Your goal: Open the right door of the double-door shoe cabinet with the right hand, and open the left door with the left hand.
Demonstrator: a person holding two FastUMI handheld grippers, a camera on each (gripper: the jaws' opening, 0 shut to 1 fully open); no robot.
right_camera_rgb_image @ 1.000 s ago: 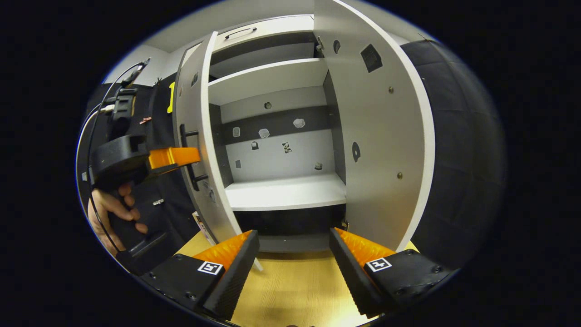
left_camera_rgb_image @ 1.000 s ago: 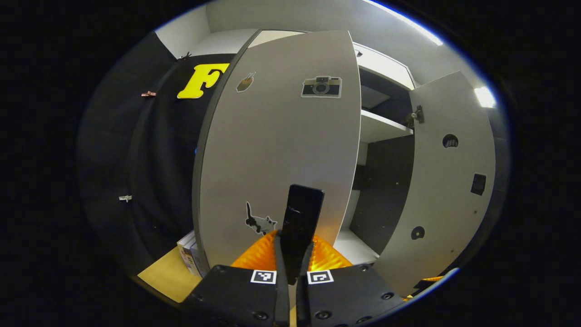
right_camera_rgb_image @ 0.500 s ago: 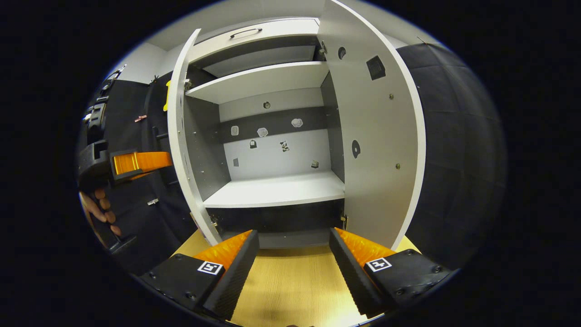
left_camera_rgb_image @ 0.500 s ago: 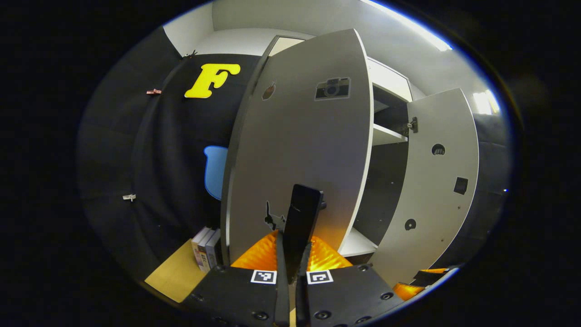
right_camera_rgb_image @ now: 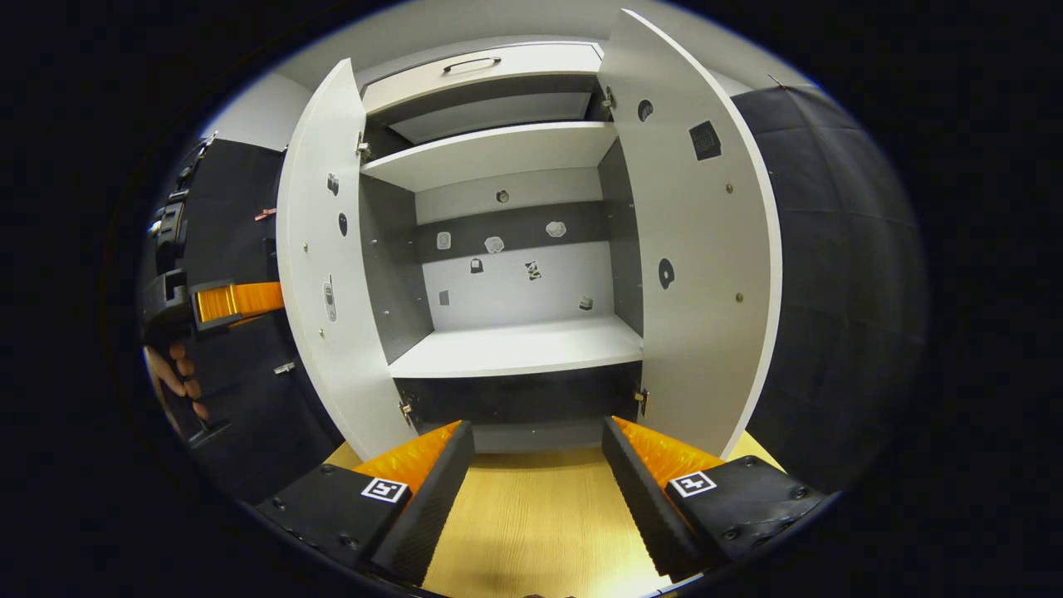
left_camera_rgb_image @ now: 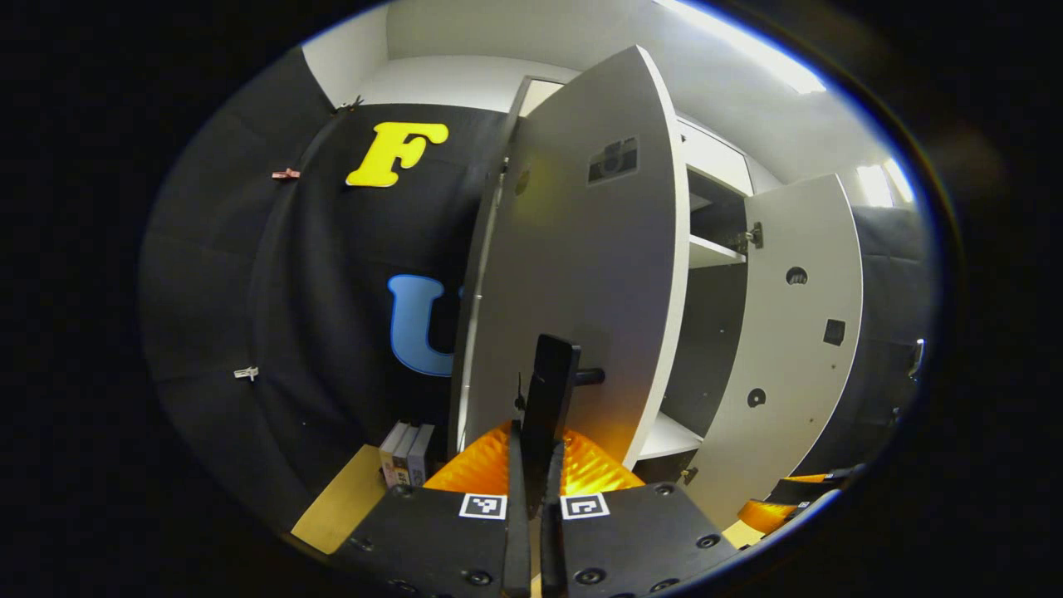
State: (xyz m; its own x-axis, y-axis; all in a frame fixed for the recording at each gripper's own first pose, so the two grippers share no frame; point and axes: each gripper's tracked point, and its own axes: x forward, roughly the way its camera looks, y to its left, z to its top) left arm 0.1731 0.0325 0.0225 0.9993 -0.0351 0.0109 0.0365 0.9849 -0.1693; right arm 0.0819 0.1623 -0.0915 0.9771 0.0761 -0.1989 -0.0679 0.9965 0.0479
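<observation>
Left gripper view: left gripper (left_camera_rgb_image: 533,432) jaws clamped on the dark handle (left_camera_rgb_image: 548,390) of the left door (left_camera_rgb_image: 581,274), which is swung wide. Right door (left_camera_rgb_image: 789,349) also open; cabinet shelf (left_camera_rgb_image: 664,436) bare. A few boxes (left_camera_rgb_image: 404,453) stand on the wooden floor (left_camera_rgb_image: 340,507) by the cabinet's side.

Right gripper view: right gripper (right_camera_rgb_image: 538,482) jaws wide apart, holding nothing, low in front of the shoe cabinet (right_camera_rgb_image: 498,274). Both doors open; shelves bare, small stickers (right_camera_rgb_image: 494,244) on back wall. Person's hand (right_camera_rgb_image: 178,386) at left.
</observation>
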